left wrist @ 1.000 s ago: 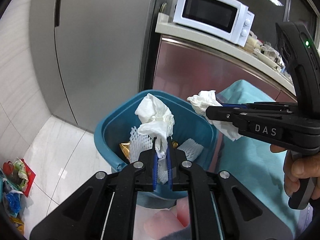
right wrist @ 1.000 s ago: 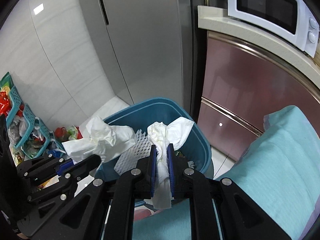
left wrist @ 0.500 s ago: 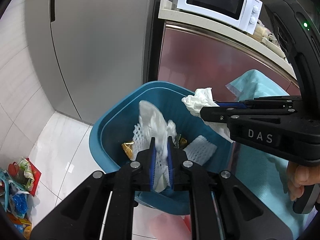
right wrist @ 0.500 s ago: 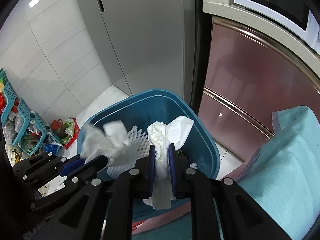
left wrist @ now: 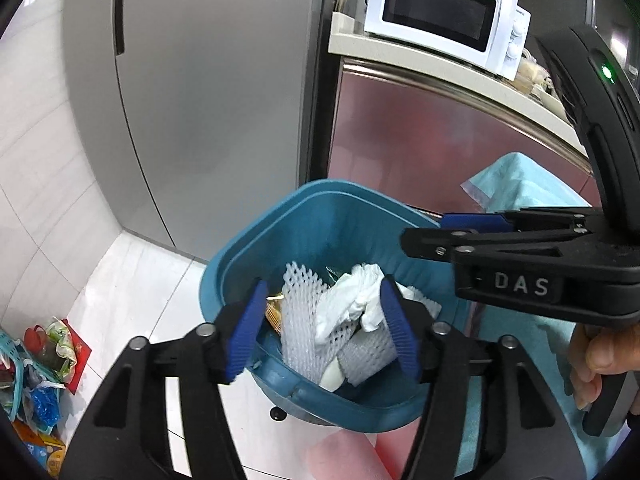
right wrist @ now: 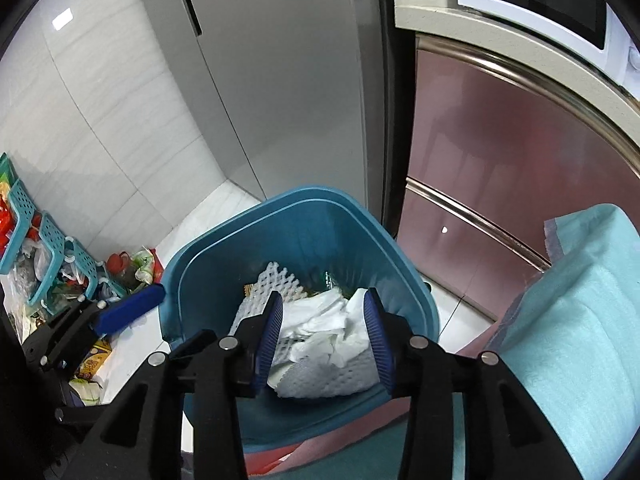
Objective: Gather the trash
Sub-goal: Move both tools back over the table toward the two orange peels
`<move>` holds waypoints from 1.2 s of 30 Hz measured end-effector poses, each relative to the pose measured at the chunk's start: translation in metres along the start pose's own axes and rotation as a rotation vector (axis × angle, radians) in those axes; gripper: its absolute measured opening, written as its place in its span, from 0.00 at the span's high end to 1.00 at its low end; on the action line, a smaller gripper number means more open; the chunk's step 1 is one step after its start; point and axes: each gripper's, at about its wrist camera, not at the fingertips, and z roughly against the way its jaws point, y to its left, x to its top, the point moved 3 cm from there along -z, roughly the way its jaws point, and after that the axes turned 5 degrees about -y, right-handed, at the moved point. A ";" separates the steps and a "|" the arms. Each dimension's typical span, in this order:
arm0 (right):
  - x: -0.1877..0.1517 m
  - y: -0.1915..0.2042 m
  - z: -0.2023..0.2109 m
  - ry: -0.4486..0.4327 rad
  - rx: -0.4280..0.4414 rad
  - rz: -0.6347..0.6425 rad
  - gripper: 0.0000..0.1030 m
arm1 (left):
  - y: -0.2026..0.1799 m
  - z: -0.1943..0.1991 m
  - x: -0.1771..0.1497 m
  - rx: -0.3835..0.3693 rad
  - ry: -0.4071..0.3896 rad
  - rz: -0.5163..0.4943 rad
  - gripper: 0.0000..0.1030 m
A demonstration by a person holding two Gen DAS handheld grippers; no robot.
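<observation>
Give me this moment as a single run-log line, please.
phase: release | left claw: opening, empty | right claw: opening, empty | tissues: inside blue bin, atop foam netting

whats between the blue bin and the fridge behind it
Only bare white floor tile lies between the blue bin and the grey fridge; nothing stands on it. The right wrist view shows this strip best.

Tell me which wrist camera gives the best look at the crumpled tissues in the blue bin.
The right wrist view: the crumpled tissues lie spread out, framed between the right gripper's opening jaws, inside the blue bin. The left wrist view shows them smaller, piled with white foam netting.
</observation>
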 end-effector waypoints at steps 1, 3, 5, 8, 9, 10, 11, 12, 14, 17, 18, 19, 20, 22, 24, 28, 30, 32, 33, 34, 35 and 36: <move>-0.001 -0.002 0.003 -0.005 0.001 -0.004 0.61 | 0.001 0.003 0.000 -0.001 -0.004 0.001 0.41; -0.002 -0.005 0.010 -0.021 0.000 -0.012 0.57 | 0.001 0.010 0.002 0.013 -0.022 -0.005 0.32; -0.005 -0.008 0.017 -0.041 0.003 -0.023 0.56 | 0.003 0.016 0.004 0.021 -0.035 -0.003 0.28; -0.010 -0.014 0.030 -0.076 0.007 -0.041 0.48 | 0.006 0.026 0.005 0.034 -0.051 0.006 0.19; -0.012 -0.015 0.036 -0.090 0.006 -0.047 0.46 | 0.007 0.029 0.005 0.040 -0.055 0.007 0.16; -0.014 -0.017 0.039 -0.099 0.004 -0.052 0.41 | 0.007 0.032 0.005 0.047 -0.059 0.007 0.14; -0.016 -0.019 0.045 -0.111 0.001 -0.056 0.38 | 0.007 0.035 0.003 0.053 -0.062 0.008 0.11; -0.018 -0.020 0.048 -0.120 0.000 -0.059 0.33 | 0.006 0.037 0.003 0.056 -0.065 0.007 0.10; -0.022 -0.023 0.059 -0.146 -0.007 -0.066 0.32 | 0.005 0.045 0.002 0.061 -0.074 0.007 0.07; -0.029 -0.026 0.076 -0.178 -0.010 -0.079 0.26 | 0.002 0.055 0.001 0.064 -0.085 0.004 0.06; -0.032 -0.027 0.084 -0.196 -0.009 -0.083 0.23 | 0.000 0.058 0.001 0.063 -0.087 0.001 0.06; -0.035 -0.027 0.089 -0.206 -0.008 -0.085 0.20 | -0.002 0.063 0.000 0.064 -0.090 -0.002 0.06; -0.038 -0.027 0.095 -0.218 -0.008 -0.085 0.18 | -0.003 0.066 0.000 0.063 -0.092 -0.004 0.06; -0.047 -0.029 0.108 -0.240 -0.016 -0.087 0.16 | -0.008 0.075 -0.001 0.059 -0.099 -0.006 0.06; -0.057 -0.032 0.123 -0.260 -0.023 -0.090 0.13 | -0.014 0.085 -0.004 0.051 -0.104 -0.007 0.06; -0.079 -0.038 0.156 -0.331 -0.058 -0.102 0.07 | -0.029 0.108 -0.008 0.018 -0.125 -0.013 0.06; -0.092 -0.043 0.172 -0.361 -0.071 -0.116 0.07 | -0.037 0.120 -0.011 0.003 -0.137 -0.020 0.06; -0.103 -0.046 0.187 -0.392 -0.065 -0.135 0.07 | -0.048 0.134 -0.015 -0.015 -0.149 -0.031 0.06; -0.110 -0.047 0.195 -0.408 -0.069 -0.142 0.07 | -0.053 0.142 -0.018 -0.027 -0.158 -0.033 0.06; -0.120 -0.049 0.207 -0.427 -0.089 -0.150 0.07 | -0.058 0.147 -0.019 -0.036 -0.166 -0.034 0.06; -0.127 -0.050 0.216 -0.442 -0.094 -0.151 0.07 | -0.064 0.156 -0.022 -0.050 -0.174 -0.038 0.06; -0.136 -0.050 0.226 -0.460 -0.104 -0.152 0.07 | -0.070 0.163 -0.025 -0.064 -0.183 -0.041 0.06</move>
